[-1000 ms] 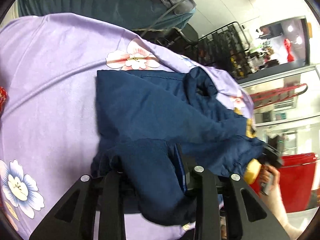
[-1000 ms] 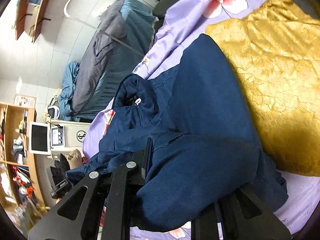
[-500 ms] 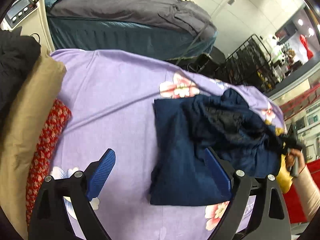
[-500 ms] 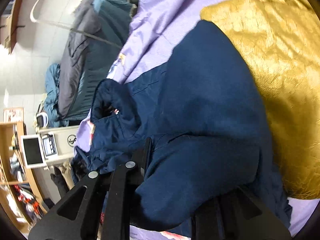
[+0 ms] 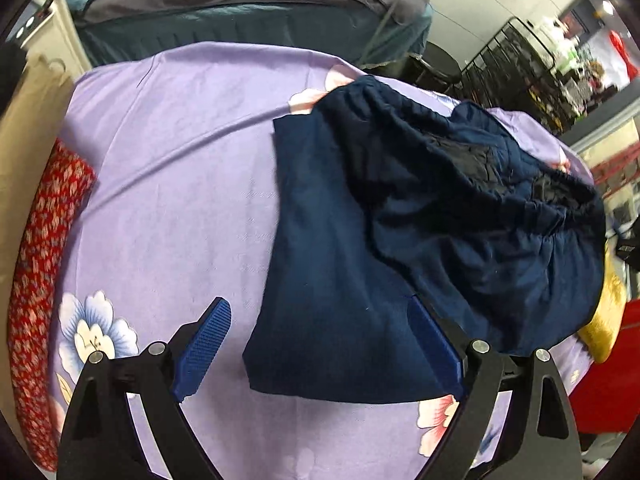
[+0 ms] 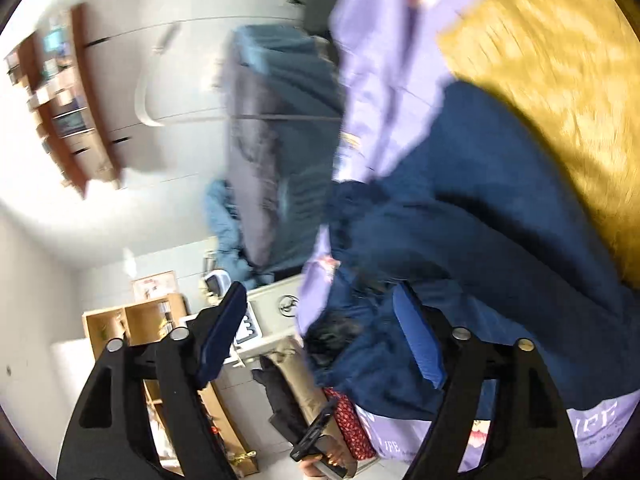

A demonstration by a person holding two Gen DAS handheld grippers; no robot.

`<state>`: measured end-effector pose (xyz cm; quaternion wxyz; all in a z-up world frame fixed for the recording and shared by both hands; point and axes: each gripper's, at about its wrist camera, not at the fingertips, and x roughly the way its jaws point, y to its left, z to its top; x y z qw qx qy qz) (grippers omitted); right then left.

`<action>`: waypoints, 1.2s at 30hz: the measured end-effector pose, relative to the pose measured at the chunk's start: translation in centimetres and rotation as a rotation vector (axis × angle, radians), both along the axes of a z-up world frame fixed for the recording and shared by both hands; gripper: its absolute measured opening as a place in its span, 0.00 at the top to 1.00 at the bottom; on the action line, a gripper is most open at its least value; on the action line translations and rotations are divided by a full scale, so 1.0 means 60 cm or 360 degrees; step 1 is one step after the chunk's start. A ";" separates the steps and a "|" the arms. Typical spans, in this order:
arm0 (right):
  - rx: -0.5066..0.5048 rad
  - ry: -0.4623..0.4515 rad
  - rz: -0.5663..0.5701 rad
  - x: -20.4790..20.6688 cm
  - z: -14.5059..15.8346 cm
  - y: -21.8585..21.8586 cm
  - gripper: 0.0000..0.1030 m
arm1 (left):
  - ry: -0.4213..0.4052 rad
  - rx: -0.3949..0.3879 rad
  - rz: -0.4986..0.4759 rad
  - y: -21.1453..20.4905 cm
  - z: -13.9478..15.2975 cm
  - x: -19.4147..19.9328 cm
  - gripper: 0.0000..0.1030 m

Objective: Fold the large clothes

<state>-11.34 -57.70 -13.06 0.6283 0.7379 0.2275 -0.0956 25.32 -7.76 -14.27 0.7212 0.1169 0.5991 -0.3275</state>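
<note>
- The dark navy blue garment [image 5: 340,264], some heavy cotton thing with a gathered elastic hem, is lying folded on the lilac bedsheet with pink and blue flowers [image 5: 172,184], right of the middle in the left wrist view.
- The folded flat part is at the near side; the bunched elastic end [image 5: 500,184] is piled on top at the far right, with a black lining showing inside.
- The left hand-held gripper [image 5: 320,344] is released, its blue ribbed pads wide apart. The right pad sits over the near edge of the navy cloth and the left pad over bare sheet, nothing pinched.
- The right hand-held gripper [image 6: 320,332] is letting go, jaws opening. Its right pad is against the navy cloth [image 6: 500,240], its left pad is out over the room, no grip on the fabric. That view is blurry, fyi.
- A shiny gold crinkly fabric [image 6: 560,80] lies on the sheet just beyond the navy garment, touching its edge.
- At the left edge there's a red patterned cloth [image 5: 44,264] with a tan one [image 5: 28,116] beside it.
- Far side: another bed with a grey cover over a teal base [image 5: 248,4].
</note>
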 end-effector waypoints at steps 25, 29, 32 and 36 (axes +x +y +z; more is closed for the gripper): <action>-0.1645 0.1030 0.0844 0.078 -0.014 0.147 0.59 | -0.0294 0.0203 -0.0189 -0.102 -0.070 0.024 0.27; -0.1691 0.1025 0.0853 0.091 0.000 0.140 0.85 | -0.0367 0.0269 -0.0285 -0.142 -0.070 0.025 0.60; -0.1559 0.0999 0.0642 0.066 0.011 0.094 0.87 | -0.0338 0.0290 -0.0192 -0.152 -0.071 0.054 0.66; -0.1330 0.1061 0.0495 0.052 -0.029 0.045 0.88 | -0.0153 0.0305 0.0034 -0.158 -0.096 0.108 0.66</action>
